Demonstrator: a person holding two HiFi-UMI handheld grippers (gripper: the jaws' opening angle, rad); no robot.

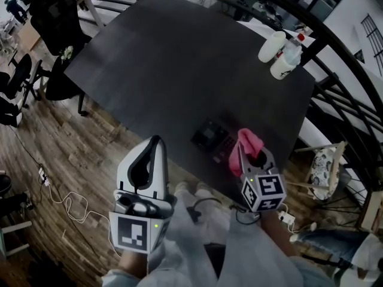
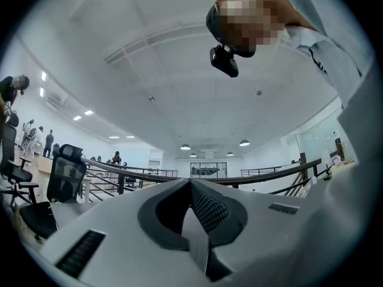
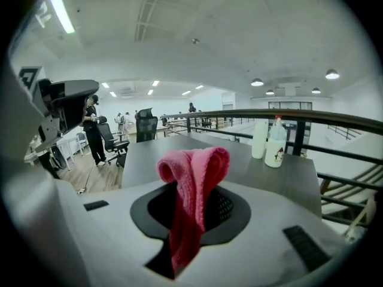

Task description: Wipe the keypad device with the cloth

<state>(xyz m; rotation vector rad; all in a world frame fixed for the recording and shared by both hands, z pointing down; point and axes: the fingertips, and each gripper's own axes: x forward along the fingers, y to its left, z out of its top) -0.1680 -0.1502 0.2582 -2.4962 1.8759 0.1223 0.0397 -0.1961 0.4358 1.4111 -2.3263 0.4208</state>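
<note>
A: grippers, status?

B: right gripper (image 1: 250, 154) is clenched on the pink cloth (image 3: 192, 187); the cloth runs down between the jaws and a folded loop stands up past the tips; left gripper (image 2: 191, 187) is closed as well, jaws pressed together on nothing

A: where's the keypad?

B: I only get the keypad (image 1: 213, 136) in the head view; dark slab, lying flat on the dark table (image 1: 179, 58), close to the near edge; the cloth sits right at its right side in that view; I can't tell whether cloth and keypad touch; the right gripper's camera looks level across the tabletop

A: left one anywhere near it?

B: no; the left gripper is off the table, over the wood floor (image 1: 78, 160), well to the left of the keypad; tips point toward the table edge in the head view; its own camera looks up at the ceiling

A: what else is on the table?

B: two things at the far right corner, well apart from the keypad; a white bottle (image 1: 271, 45) and a clear spray bottle (image 1: 286, 60) with a red top, side by side; both stand upright in the right gripper view; an office chair (image 1: 57, 17) is at the far left corner; a black railing (image 1: 335, 46) runs behind the table
</note>
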